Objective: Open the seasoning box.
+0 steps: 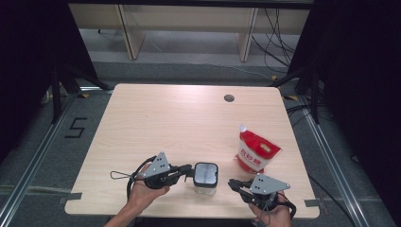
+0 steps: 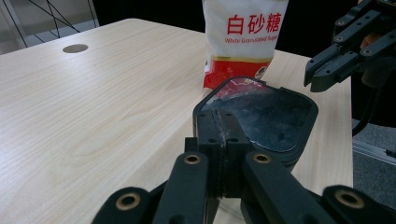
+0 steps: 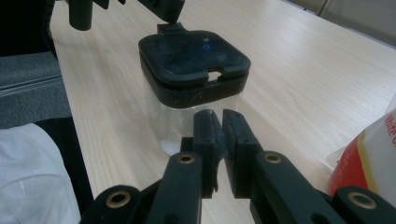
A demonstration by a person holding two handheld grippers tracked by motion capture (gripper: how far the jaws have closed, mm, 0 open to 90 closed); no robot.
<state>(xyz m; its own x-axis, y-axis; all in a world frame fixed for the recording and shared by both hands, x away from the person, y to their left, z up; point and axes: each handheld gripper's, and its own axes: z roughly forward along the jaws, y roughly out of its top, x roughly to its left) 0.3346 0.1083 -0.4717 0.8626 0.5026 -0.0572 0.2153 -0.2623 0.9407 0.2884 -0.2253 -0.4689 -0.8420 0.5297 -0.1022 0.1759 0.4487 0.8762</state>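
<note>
**Clear jar with black lid flanked by two closed grippers**

A square jar (image 1: pixel 205 178) of clear, glassy material is being shown standing upright near the front edge of a pale wood-grain table (image 1: pixel 179 123). It is being capped by a matte black lid (image 3: pixel 194 58) with rounded corners and a small notch in one edge; fine dust is being seen on the lid's surface.

The left gripper (image 1: pixel 188 169) is being held level at the jar's left side, its black jaws pressed together with nothing between them, the tips resting at the lid's edge. The right gripper (image 1: pixel 232 183) is being kept just to the jar's right, apart from it, its jaws nearly together and empty.

A soft red-and-white sugar pouch (image 1: pixel 256 152) is being seen standing behind and to the right of the jar.
</note>
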